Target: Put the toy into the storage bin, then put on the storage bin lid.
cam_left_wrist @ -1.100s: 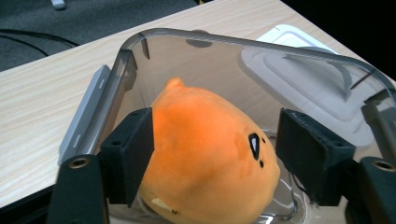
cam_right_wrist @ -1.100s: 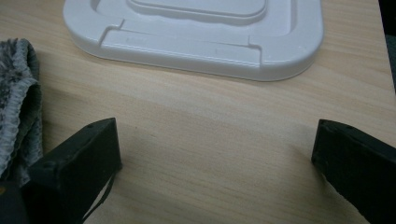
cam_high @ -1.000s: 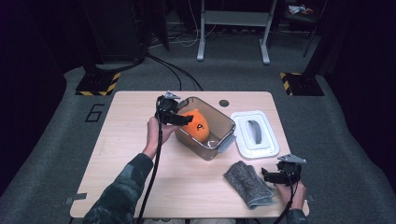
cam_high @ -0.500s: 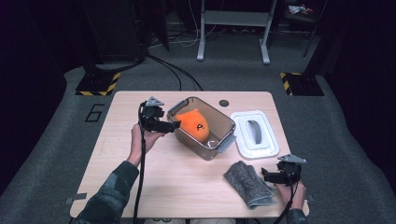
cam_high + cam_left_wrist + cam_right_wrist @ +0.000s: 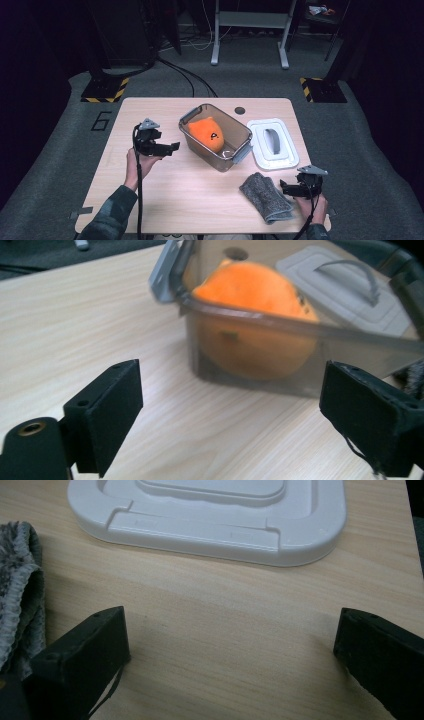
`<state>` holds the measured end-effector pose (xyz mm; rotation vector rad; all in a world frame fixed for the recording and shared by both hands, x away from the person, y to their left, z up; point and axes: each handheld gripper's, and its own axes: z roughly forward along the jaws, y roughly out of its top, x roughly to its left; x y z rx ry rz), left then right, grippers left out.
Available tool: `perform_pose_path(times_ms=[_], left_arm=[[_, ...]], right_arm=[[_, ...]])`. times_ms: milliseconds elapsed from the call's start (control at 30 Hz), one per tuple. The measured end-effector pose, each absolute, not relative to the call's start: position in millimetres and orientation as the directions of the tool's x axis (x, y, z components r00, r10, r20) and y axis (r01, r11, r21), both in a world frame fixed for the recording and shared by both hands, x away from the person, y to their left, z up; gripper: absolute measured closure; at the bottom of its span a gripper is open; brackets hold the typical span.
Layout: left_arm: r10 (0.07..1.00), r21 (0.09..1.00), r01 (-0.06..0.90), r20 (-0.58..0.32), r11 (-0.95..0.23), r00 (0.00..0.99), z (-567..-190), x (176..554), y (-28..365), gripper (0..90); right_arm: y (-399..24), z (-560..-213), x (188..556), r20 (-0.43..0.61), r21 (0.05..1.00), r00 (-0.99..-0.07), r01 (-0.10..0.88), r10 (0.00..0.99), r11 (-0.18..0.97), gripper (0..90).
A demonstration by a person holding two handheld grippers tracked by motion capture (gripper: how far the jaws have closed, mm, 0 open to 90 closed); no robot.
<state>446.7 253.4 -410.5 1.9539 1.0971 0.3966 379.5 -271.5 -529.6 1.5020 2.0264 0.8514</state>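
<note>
A clear plastic box (image 5: 235, 150) with grey latches stands mid-table, and an orange plush toy (image 5: 206, 134) lies inside it. My left gripper (image 5: 164, 146) hovers just left of the box and points at its side wall. Its jaws have just been opening and nothing is between them. In the left gripper view the left gripper (image 5: 235, 405) frames the box (image 5: 350, 340) and the toy (image 5: 255, 295). My right gripper (image 5: 299, 187) rests open at the front right, beside a grey cloth (image 5: 265, 197). In the right gripper view the right gripper (image 5: 232, 640) spans bare wood.
The box's white lid (image 5: 272, 144) with a grey handle lies flat to the right of the box, also seen as the lid (image 5: 210, 515) ahead of the right gripper. A small dark disc (image 5: 240, 110) sits near the table's far edge. The table's right edge is close to my right hand.
My left gripper has drawn back leftwards from the box's rim and a little lower, with its jaws wider apart. The toy stays in the box. The right gripper has not moved.
</note>
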Motion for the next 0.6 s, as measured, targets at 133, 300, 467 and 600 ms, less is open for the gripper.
perform_pose_path(times_ms=[133,300,467,600], left_arm=[[0.835,0.786,0.571,-0.134,-0.238,0.533,-426,442,263,7.6],[0.860,0.764,0.603,-0.128,-0.232,0.493,-451,437,274,5.3],[0.882,0.737,0.637,-0.124,-0.224,0.454,-479,434,281,4.1],[0.893,0.715,0.658,-0.106,-0.238,0.438,-499,432,284,3.1]], right_arm=[[-272,-530,380,-0.009,0.719,-0.288,0.663,0.958,0.206,0.3],[-272,-530,380,-0.007,0.719,-0.288,0.664,0.958,0.205,0.4],[-272,-530,380,-0.005,0.719,-0.289,0.665,0.957,0.204,0.5],[-271,-530,380,0.003,0.719,-0.285,0.666,0.958,0.196,0.5]])
